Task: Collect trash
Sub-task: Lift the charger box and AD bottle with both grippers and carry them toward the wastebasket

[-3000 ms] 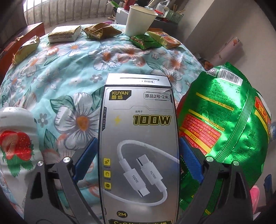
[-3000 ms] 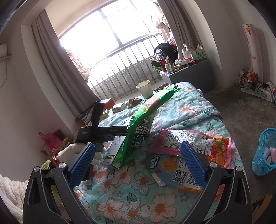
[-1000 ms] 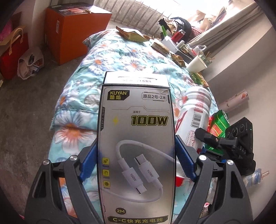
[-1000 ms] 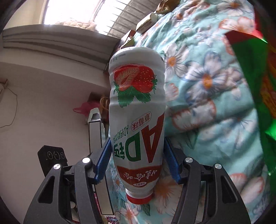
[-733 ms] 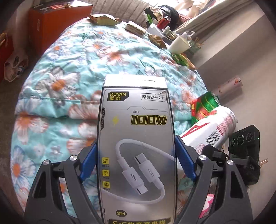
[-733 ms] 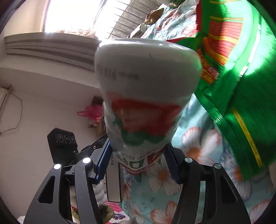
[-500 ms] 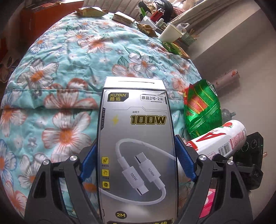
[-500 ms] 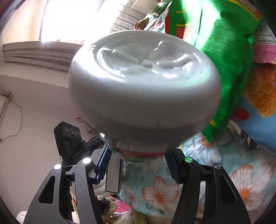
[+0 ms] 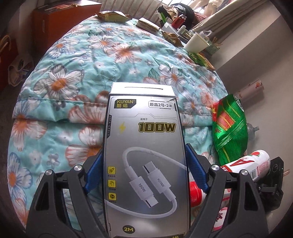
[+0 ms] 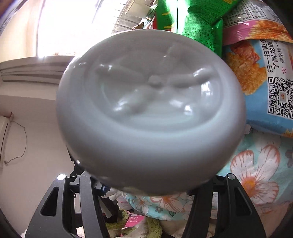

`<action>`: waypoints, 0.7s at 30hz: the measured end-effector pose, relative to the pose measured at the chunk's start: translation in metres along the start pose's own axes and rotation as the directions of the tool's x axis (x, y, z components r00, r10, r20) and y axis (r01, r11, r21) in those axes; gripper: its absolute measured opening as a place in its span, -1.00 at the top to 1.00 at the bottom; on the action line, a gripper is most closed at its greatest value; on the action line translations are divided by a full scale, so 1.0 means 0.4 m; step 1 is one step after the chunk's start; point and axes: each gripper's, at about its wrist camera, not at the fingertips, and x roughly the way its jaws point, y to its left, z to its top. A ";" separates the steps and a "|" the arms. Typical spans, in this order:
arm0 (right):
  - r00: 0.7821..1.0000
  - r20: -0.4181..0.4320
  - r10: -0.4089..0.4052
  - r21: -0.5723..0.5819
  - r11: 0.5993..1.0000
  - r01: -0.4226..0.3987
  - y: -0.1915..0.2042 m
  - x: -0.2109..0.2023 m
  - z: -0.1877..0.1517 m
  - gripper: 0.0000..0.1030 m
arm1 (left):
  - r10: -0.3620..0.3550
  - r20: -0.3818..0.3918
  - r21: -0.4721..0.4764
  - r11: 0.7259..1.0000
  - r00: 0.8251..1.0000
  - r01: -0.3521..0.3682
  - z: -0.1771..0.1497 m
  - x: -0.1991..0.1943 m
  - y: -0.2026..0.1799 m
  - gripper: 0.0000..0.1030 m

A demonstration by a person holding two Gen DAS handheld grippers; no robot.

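My left gripper (image 9: pixel 144 170) is shut on a silver cable box (image 9: pixel 144 155) printed "100W", held upright above the floral quilt (image 9: pixel 91 60). My right gripper (image 10: pixel 146 184) is shut on a white strawberry drink bottle (image 10: pixel 150 109); its base fills the right wrist view and hides the blue pads. In the left wrist view the bottle (image 9: pixel 245 166) lies sideways at lower right, red cap toward me. A green snack bag (image 9: pixel 228 128) stands on the bed's right edge. A pink and blue snack bag (image 10: pixel 260 73) lies on the quilt past the bottle.
At the bed's far end sit a paper cup (image 9: pixel 196 43) and several small wrappers (image 9: pixel 113 15). An orange box (image 9: pixel 60 20) stands on the floor at left. A cluttered side table (image 9: pixel 175 20) is behind the cup. A clear bottle (image 9: pixel 253 129) lies on the floor at right.
The right gripper took hold of the strawberry bottle, lifted it and swung it until its base faces the camera. The left gripper kept the cable box and turned back over the bed.
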 end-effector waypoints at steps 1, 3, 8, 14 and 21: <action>1.000 0.002 0.000 0.001 1.000 0.000 0.003 0.001 -0.002 -0.11 | 0.003 -0.003 0.002 1.000 1.000 -0.003 0.001 0.002 -0.001 -0.51; 1.000 0.006 -0.008 -0.008 1.000 0.008 0.007 0.002 0.005 -0.12 | 0.011 -0.009 -0.005 1.000 1.000 -0.011 0.001 0.006 -0.003 -0.51; 0.997 0.028 -0.078 -0.060 0.995 0.080 0.033 -0.017 -0.011 -0.24 | 0.005 -0.010 -0.014 1.000 1.000 -0.005 0.007 0.003 -0.002 -0.53; 0.991 0.040 -0.129 -0.103 0.986 0.132 0.059 0.012 0.010 -0.33 | 0.006 -0.027 0.019 1.000 1.000 -0.005 0.005 0.000 -0.009 -0.60; 0.988 0.085 -0.132 -0.046 0.990 0.136 0.029 0.013 0.032 -0.34 | 0.041 -0.038 0.043 0.998 0.998 -0.039 0.023 0.015 -0.018 -0.61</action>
